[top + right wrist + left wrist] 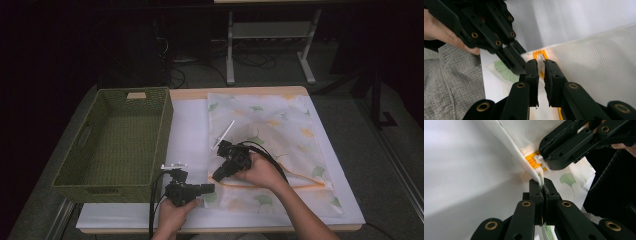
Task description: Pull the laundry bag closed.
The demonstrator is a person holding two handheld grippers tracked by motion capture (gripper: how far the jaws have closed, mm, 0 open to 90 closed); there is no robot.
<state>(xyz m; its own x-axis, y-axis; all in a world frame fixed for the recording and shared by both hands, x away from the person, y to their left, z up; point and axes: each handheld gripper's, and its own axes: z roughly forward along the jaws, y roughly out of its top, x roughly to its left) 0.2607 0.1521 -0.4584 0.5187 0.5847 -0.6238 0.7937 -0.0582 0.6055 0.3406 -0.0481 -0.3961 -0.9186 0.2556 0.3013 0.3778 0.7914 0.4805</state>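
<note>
The left gripper (542, 185) is clamping the bag's (280, 130) corner fabric. Just ahead of it, the right gripper (541, 65), jaws slightly parted, is straddling the white zip pull (540, 59). Zip work is beginning; next, pinching and sliding it.

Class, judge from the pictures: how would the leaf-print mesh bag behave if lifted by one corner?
The bag would probably droop, being thin fabric that folds where the left gripper pinches its edge. It looks light, lying flat on the table. The yellow zipper is likely its stiffest part.
</note>
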